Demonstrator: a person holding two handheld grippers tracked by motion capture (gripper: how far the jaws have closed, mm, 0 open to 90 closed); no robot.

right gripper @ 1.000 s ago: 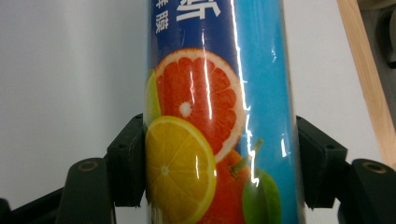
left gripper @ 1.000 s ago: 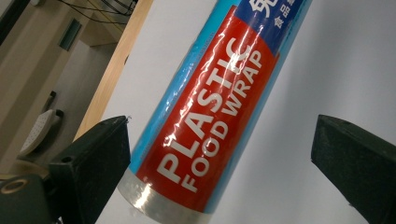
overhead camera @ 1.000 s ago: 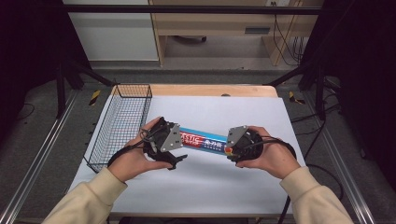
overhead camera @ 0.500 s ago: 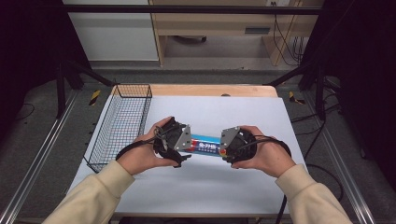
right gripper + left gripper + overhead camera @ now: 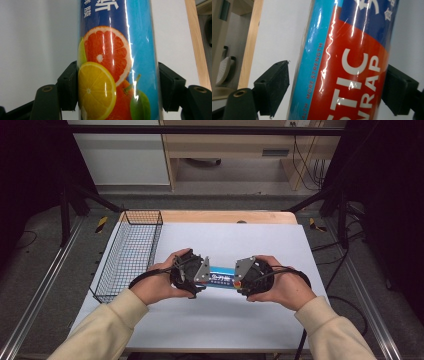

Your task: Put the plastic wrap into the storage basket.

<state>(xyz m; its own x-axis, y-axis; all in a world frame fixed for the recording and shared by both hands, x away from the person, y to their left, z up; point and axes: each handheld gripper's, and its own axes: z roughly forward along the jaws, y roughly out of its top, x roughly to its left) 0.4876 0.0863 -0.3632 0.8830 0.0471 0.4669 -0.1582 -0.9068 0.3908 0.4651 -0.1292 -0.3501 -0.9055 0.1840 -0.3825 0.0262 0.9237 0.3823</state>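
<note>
I hold a plastic wrap roll (image 5: 222, 280) level over the white table (image 5: 260, 245), one end in each claw. My right gripper (image 5: 117, 86) clamps the fruit-printed end. My left gripper (image 5: 337, 87) straddles the red end, jaws narrow, one pad apparently shy of contact. The wire basket (image 5: 131, 251) at left looks empty.
</note>
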